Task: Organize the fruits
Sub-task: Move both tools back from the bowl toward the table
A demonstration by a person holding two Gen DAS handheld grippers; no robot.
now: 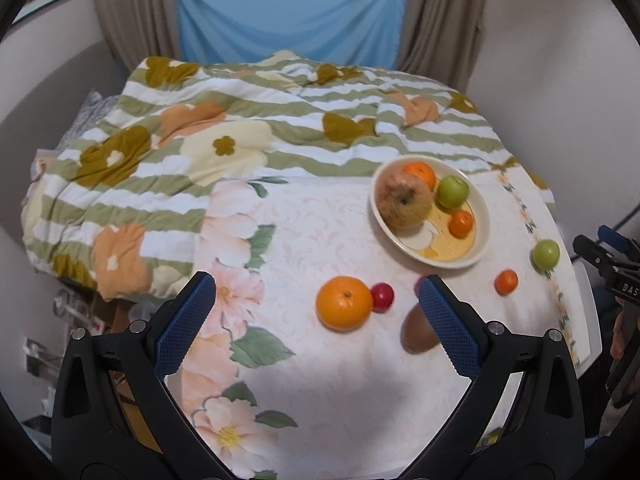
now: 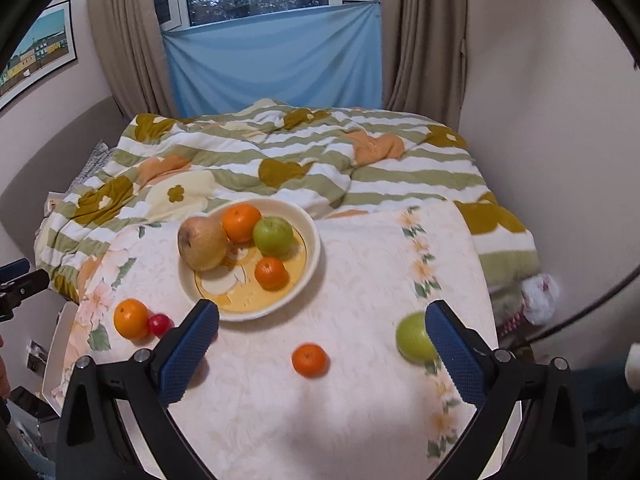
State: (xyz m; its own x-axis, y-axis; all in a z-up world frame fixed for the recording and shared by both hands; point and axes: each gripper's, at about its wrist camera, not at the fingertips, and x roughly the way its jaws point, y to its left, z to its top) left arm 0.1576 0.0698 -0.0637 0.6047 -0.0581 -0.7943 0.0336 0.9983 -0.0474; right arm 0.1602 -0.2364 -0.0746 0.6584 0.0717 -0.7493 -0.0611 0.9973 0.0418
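Both the left gripper (image 1: 316,320) and the right gripper (image 2: 322,344) hang over the table (image 2: 360,264) with jaws wide apart (nothing held). An orange (image 1: 344,302), plum (image 1: 382,297) and kiwi (image 1: 418,332) lie near left; the bowl (image 2: 312,256) sits farther back.

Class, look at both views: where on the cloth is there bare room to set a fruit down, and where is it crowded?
Bare cloth lies between the bowl and the flower border, and nearest the camera, below the small orange. The bowl's near side is open too. It is crowded left of the bowl, where the big orange, red fruit and brown fruit cluster.
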